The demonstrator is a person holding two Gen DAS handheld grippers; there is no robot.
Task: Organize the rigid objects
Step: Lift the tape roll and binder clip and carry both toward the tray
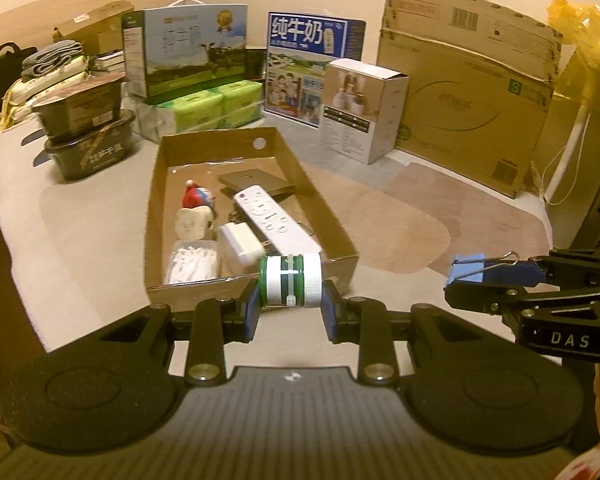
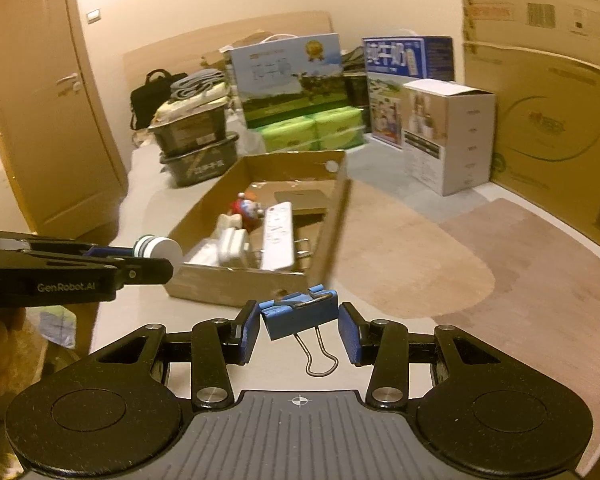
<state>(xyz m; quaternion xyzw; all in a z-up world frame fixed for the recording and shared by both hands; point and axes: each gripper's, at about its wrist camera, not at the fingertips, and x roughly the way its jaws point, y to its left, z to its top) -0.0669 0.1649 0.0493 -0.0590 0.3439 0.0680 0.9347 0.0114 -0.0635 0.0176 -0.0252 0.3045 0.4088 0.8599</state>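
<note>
Cardboard tray (image 1: 332, 216) ahead, holding remote (image 1: 276, 220); left hand-held gripper (image 1: 290, 308) clamps bottle (image 1: 292, 282); right hand-held gripper (image 2: 298, 334) clamps binder clip (image 2: 300, 314).

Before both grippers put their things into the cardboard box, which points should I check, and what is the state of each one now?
1. Left gripper holds the green and white bottle firmly, pads on both ends: ok.
2. Right gripper holds the blue binder clip: the clip sits tilted between the pads, so cannot tell if it is secure.
3. Cardboard box is open on top: ok.
4. Free floor inside the box: the near part is crowded by the white remote, the charger and others; the far left part looks bare: ok.
5. The two grippers are apart from each other: ok.
</note>
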